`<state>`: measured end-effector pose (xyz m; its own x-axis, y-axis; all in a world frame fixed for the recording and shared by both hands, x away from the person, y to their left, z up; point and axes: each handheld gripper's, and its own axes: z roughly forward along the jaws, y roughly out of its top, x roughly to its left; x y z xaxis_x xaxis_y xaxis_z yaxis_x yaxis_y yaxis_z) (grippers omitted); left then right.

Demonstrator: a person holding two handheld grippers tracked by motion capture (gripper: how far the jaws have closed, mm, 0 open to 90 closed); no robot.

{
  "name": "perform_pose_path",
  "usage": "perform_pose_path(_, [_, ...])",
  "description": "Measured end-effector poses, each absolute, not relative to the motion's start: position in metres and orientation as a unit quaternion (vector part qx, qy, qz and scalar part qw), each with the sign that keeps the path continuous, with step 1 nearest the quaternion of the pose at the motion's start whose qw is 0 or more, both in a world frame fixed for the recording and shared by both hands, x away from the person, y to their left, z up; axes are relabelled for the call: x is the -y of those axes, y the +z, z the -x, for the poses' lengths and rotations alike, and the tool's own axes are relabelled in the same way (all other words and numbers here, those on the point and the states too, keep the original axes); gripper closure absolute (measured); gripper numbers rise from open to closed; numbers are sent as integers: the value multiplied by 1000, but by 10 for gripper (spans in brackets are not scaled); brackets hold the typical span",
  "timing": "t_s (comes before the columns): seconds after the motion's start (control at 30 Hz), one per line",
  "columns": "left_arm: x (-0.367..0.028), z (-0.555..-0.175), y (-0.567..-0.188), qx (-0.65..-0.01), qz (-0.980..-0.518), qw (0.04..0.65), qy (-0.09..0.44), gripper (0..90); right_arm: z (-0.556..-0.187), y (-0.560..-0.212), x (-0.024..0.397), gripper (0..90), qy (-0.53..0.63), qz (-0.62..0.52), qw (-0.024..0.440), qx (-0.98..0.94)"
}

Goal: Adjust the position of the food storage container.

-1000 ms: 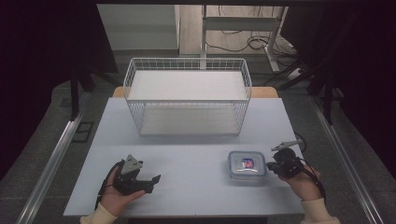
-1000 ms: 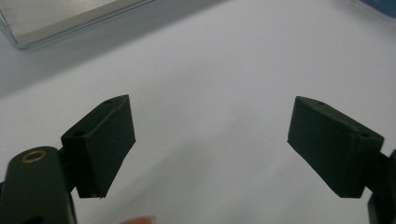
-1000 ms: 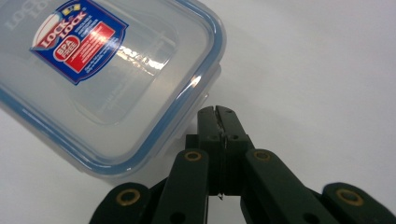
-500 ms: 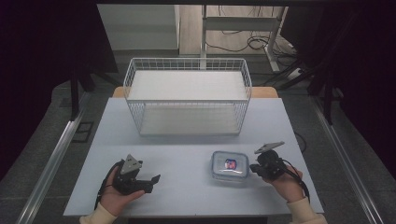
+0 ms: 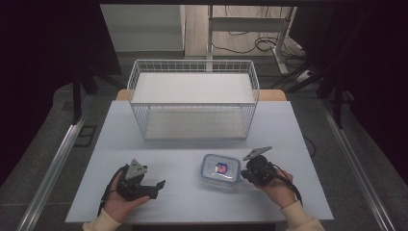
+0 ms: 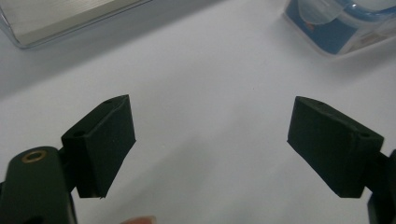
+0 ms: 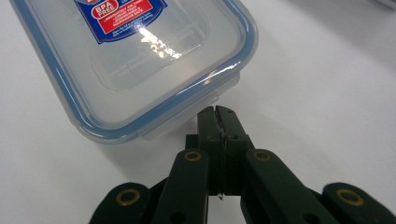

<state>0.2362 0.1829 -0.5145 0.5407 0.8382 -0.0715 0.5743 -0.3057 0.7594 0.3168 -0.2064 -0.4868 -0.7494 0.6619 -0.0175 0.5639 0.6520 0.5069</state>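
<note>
My right tongs (image 7: 217,111) are closed on nothing, tips pressed against the side wall of the plastic box (image 5: 220,171). My left tongs (image 5: 155,184) rest open and idle on the table (image 5: 192,211), well apart from the box on its far side. The box lies flat, lid on, near the table's front edge, in front of the wire basket (image 5: 192,103). Its long axis runs from my right tongs toward the left. The right hand is nearer, so any further push comes from there
</note>
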Motion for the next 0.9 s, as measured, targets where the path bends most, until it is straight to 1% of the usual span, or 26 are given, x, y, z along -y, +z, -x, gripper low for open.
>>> perform_pose_path(0.1, [-185,-236,-514,-450,-787,384,174,146,-323,-488,193,897,243,-332,108,-905])
perform_pose_path(0.5, [-185,-238,-515,-452,-788,380,174,146,-342,-490,171,896,248,-327,115,-904])
perform_pose_path(0.73, [-186,-237,-515,-453,-787,381,173,146,-343,-489,149,897,252,-304,113,-911])
perform_pose_path(0.9, [-186,-237,-515,-453,-787,381,174,146,-342,-490,142,896,255,-296,110,-914])
